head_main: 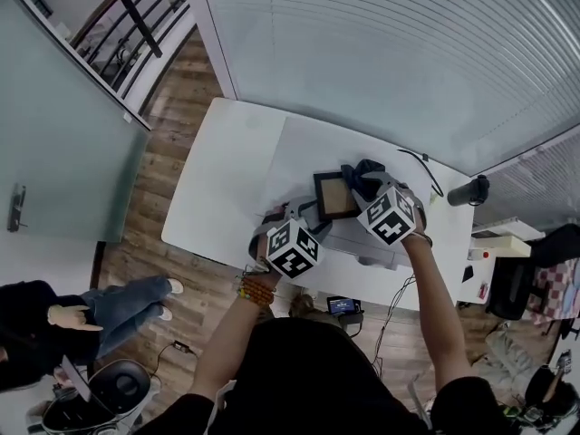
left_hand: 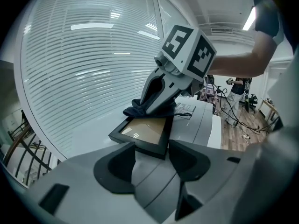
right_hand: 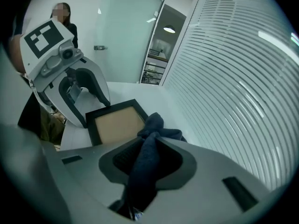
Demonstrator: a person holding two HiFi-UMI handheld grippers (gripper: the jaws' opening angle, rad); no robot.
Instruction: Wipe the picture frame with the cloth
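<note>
L gripper [left_hand: 153, 145] over white table [head_main: 227, 179], jaws clamped on near corner of picture frame [left_hand: 145, 129] lying flat just ahead of it. R gripper [right_hand: 149, 143] jaws pinch dark cloth [right_hand: 152, 125]; bunched end touches frame corner just past its tips.
</note>
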